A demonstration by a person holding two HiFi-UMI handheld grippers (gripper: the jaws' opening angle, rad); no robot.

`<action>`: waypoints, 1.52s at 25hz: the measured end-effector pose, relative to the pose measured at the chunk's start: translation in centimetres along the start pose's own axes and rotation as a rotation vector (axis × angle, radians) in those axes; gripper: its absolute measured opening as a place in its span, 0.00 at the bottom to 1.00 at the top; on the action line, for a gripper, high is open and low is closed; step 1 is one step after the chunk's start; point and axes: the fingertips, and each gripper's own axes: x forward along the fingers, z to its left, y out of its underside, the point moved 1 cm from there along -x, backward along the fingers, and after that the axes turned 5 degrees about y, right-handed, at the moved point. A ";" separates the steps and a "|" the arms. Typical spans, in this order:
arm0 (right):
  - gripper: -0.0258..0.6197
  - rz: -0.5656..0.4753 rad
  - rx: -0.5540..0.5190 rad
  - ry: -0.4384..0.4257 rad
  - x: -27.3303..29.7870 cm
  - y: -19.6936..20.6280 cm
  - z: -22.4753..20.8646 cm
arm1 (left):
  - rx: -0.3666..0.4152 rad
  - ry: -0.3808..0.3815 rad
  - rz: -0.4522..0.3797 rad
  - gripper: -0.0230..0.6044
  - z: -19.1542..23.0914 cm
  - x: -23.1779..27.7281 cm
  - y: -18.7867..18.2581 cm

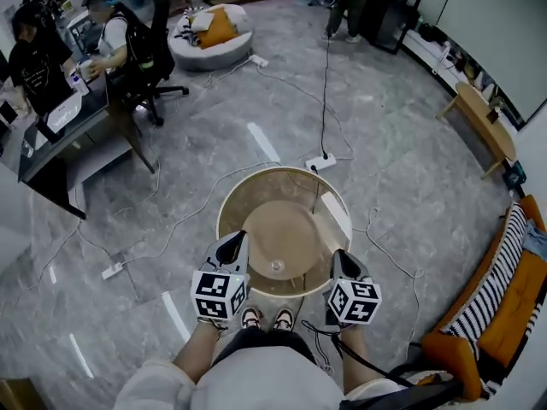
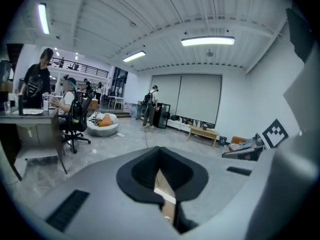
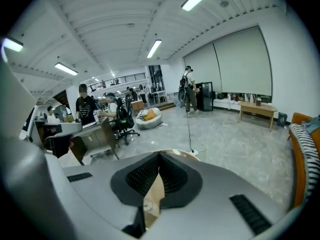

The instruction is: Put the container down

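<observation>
Holding a round tan container [image 1: 256,196] up off the grey floor [image 1: 385,126], open side up, seen from above in the head view. Gripped on its left rim by the left tool [image 1: 235,248] and on its right rim by the right tool [image 1: 340,265], marker cubes nearest the person. Inside the container, a small round fitting [image 1: 277,266] near the middle of the bottom and a pale patch [image 1: 335,214] on the right inner wall.

In the left gripper view, left tool [image 2: 160,171] pinched narrow on the thin tan wall of the container [image 2: 165,186], dark pads pressing it from both sides. Likewise in the right gripper view: right tool [image 3: 157,176] closed tight on the container [image 3: 153,196] wall, nothing else between the pads.

Straight below the container's near edge, a pair of shoes [image 1: 267,319] on the floor. Just beyond the container's far rim, a white power strip [image 1: 321,162], with a black cable [image 1: 326,84] running away from it. Well to the left of the container and further off, a dark desk [image 1: 60,139] with two people at it and a black office chair [image 1: 145,67] beside it. Far beyond the container, a pale beanbag [image 1: 209,34] with an orange cushion. Well to the right of the container, an orange sofa [image 1: 500,314] with a striped cover.
</observation>
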 end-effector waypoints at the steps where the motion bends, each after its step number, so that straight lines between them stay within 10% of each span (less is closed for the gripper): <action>1: 0.08 -0.024 -0.009 0.001 -0.6 -1.0 0.1 | -0.010 -0.014 -0.021 0.05 0.2 -0.7 -1.1; 12: 0.08 -0.229 -0.045 0.054 -5.9 -9.5 0.7 | 0.055 0.003 -0.180 0.05 -0.6 -3.5 -10.3; 38: 0.08 -0.217 -0.123 0.022 -4.3 -11.6 0.9 | 0.024 -0.089 -0.134 0.05 -0.3 -2.0 -9.1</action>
